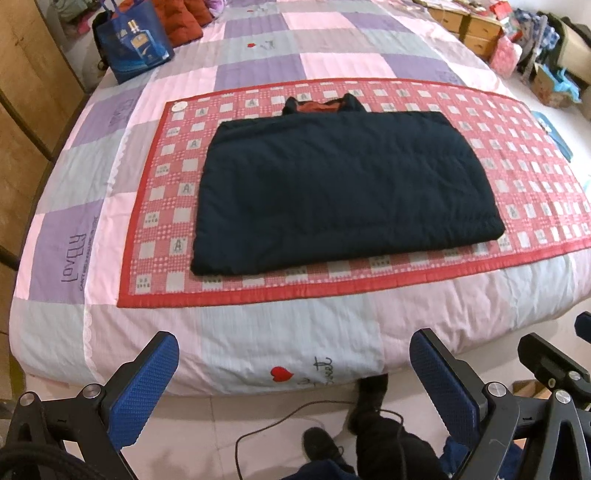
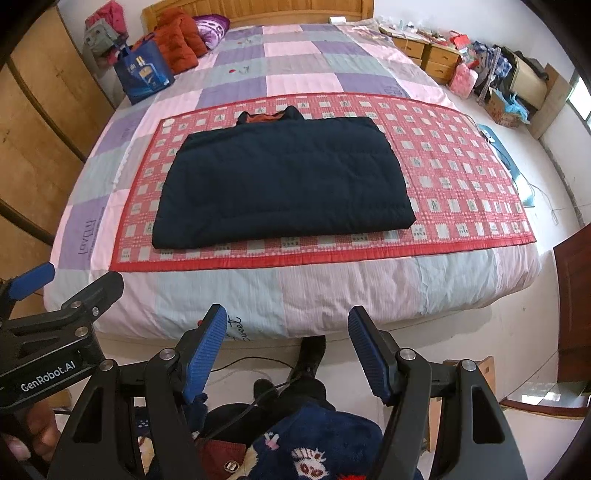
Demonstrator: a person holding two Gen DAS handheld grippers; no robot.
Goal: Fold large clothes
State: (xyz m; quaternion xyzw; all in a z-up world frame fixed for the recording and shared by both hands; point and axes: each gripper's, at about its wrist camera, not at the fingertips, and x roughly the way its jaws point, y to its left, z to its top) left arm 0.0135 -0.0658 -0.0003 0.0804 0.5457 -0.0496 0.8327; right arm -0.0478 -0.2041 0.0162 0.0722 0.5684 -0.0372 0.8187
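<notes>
Navy folded jacket (image 1: 343,188) lies flat on checked mat (image 1: 517,177), both tools open.

A home bedroom: quilted bed (image 2: 332,291), wooden headboard (image 2: 258,9), cluttered nightstands (image 2: 424,51).

The folded jacket (image 2: 282,181) lies flat on the mat (image 2: 461,177), left of the mat's middle, with its collar toward the headboard (image 2: 258,9) at the top of the frame, and the mat lies crosswise on the quilt (image 2: 295,62) that covers the bed. In the upper left of the frame a shopping bag (image 2: 142,75) stands at the quilt's edge with a puffy coat (image 2: 179,38) just behind it, while the nightstand (image 2: 424,51) sits beside the bed at the upper right. The left gripper (image 1: 293,373) and right gripper (image 2: 288,349) hang at the bottom of their views before the bed's near edge, above the person's feet (image 2: 308,354) on the floor (image 2: 517,325).
</notes>
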